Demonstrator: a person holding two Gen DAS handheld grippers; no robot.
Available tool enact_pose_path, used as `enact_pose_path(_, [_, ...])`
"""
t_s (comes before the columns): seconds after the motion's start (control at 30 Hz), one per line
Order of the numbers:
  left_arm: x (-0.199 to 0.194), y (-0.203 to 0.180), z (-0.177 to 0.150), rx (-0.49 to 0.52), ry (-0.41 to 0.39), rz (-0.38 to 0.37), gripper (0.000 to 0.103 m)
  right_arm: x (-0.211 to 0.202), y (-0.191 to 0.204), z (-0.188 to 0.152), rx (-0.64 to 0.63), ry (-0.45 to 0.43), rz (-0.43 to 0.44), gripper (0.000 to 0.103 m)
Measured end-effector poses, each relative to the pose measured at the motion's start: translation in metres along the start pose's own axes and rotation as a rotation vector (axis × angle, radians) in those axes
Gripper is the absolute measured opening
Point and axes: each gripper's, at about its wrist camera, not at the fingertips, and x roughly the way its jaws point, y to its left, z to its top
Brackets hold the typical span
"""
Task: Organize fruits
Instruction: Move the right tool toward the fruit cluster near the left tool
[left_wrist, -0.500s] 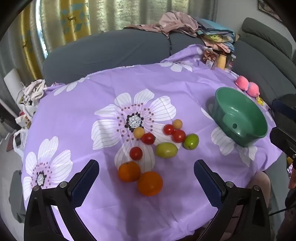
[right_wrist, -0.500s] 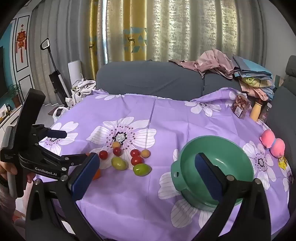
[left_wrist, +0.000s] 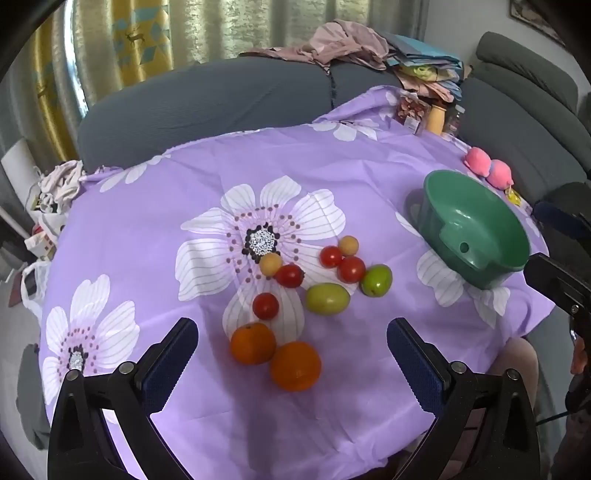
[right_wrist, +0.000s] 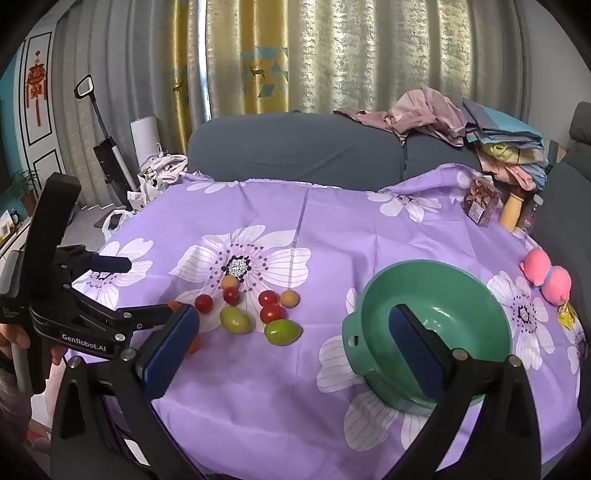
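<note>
Fruits (left_wrist: 295, 295) loose mid-counter, 9 o'clock of empty green bowl (left_wrist: 480, 236) | left tongs (left_wrist: 291, 365), right tongs (right_wrist: 295, 354) fully spread, empty | straddle 1 orange (left_wrist: 294, 365) squarely before closing.

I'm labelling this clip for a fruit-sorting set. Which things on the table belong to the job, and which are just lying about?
Part of the job:
two oranges
four red tomatoes
two green fruits
two small yellow-orange fruits
green bowl, empty

Lying about:
pink plush toy
snack packet
bottle
clothes pile on the sofa
</note>
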Motion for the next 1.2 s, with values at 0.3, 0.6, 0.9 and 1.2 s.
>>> enact_pose_path(0.3, [0.008, 0.001, 0.002, -0.009, 0.006, -0.038, 0.102, 0.003, 0.003, -0.001, 0.002, -0.007, 0.031, 0.103])
enact_pose_path(0.6, [0.003, 0.01, 0.004, -0.056, -0.011, -0.113, 0.102, -0.005, 0.001, -0.001, 0.039, -0.084, 0.079, 0.103])
enact_pose_path(0.9, [-0.006, 0.016, 0.007, -0.106, -0.056, -0.224, 0.102, -0.018, -0.003, 0.0, 0.112, -0.208, 0.155, 0.103])
enact_pose_path(1.2, [-0.018, 0.021, 0.008, -0.158, -0.128, -0.347, 0.102, -0.041, -0.005, -0.009, 0.154, -0.461, 0.283, 0.103])
